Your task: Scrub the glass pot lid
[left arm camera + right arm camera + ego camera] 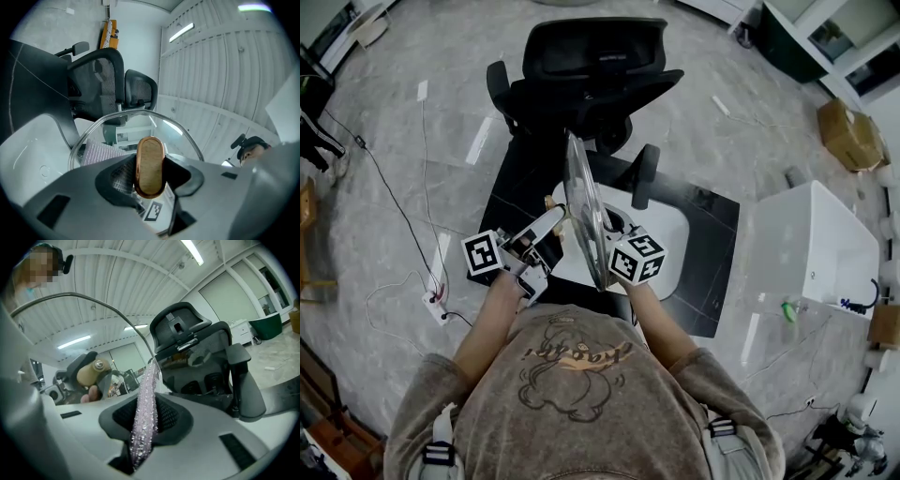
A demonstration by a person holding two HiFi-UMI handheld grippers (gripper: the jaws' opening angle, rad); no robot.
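Observation:
The glass pot lid [584,208] stands on edge in the air between my two grippers. My left gripper [549,225] is shut on the lid's wooden knob [150,166], which fills the gap between its jaws. In the left gripper view the lid's metal rim [183,132] arcs above the knob. My right gripper [609,231] is shut on a pink glittery scrub cloth [145,411], which lies against the lid's other face. That cloth also shows through the glass [96,155]. In the right gripper view the knob [90,372] shows through the lid, under its rim [104,301].
A black office chair [592,70] stands just beyond the lid. Below the grippers lies a white board [661,230] on a black mat [710,253]. A white box [820,248] is at the right, and cables [403,211] run over the floor at the left.

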